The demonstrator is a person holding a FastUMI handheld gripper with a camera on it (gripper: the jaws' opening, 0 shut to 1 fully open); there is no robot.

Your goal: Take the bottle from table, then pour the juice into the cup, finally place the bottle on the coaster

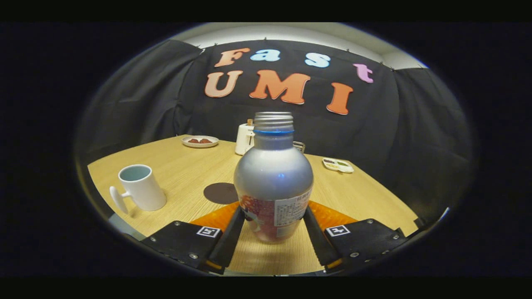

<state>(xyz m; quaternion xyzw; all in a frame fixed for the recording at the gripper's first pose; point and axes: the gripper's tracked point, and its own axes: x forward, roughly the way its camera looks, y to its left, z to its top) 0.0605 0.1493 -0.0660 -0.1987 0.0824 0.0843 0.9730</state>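
The bottle (273,178) is standing upright on the wooden bench (183,166), between the two fingers of the hand-held gripper (274,222). It is showing a silvery, rounded body that is narrowing to a threaded metal neck with no cap on it, and a thin blue ring is sitting just under the threads. A wrapper with a red pattern is covering its lower part, and a white panel of small print is facing the camera, too fine to make out.

The hand-held gripper is sitting partly open, with the fingers (232,232) lying right against the bottle's lower sides; whether both are actually pressing on it cannot be told. Each finger base is carrying a small square black-and-white marker.

Just behind and beside the bottle, a dark round coaster (220,193) is lying flat on the bench. Further to that side, well apart, a white cup (140,187) is standing upright with its handle turned outward. Beyond the bottle, a white container (244,139) is standing near the far edge, a small plate (200,141) holding reddish pieces is resting beside it, and a small white tray (338,165) with dark bits is lying off to the other side.
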